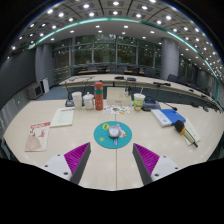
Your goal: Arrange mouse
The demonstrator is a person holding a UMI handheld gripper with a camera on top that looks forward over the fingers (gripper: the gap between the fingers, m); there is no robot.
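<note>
A small grey-white mouse (113,130) lies on a round teal mouse mat (104,138) in the middle of the light table (60,140). My gripper (112,158) is open, with its two purple pads (77,155) spread wide and nothing between them. The mouse and its mat lie just ahead of the fingertips, centred between them, apart from both fingers.
Beyond the mat stand cups and bottles (98,95) in a row. A paper sheet (62,117) and a printed card (37,137) lie to the left. A blue-and-white stack of items (170,117) lies to the right. Desks and chairs fill the room behind.
</note>
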